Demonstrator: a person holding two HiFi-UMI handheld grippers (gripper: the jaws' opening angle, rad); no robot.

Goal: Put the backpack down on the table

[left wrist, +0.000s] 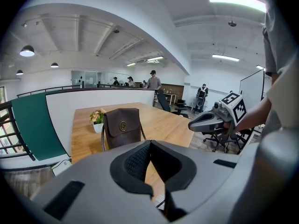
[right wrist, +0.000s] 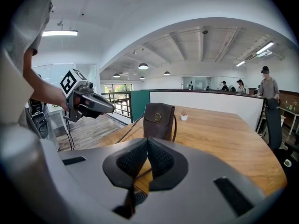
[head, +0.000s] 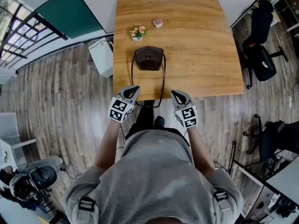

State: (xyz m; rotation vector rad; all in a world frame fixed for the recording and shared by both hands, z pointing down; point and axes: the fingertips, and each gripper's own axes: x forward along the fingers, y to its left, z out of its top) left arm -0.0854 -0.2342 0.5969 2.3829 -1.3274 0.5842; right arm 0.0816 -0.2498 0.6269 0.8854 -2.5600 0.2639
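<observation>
Backpack (head: 149,58) stands upright on table (head: 205,55), seemingly delivered, so my left gripper (head: 133,89) and right gripper (head: 174,94) hover at its edge, jaws pressed together.

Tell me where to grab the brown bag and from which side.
Probably the strap, coming from the near table edge. The brown bag stands upright and its body is likely too wide for the jaws, while the thin strap loop trails along the wood toward that edge.
</observation>
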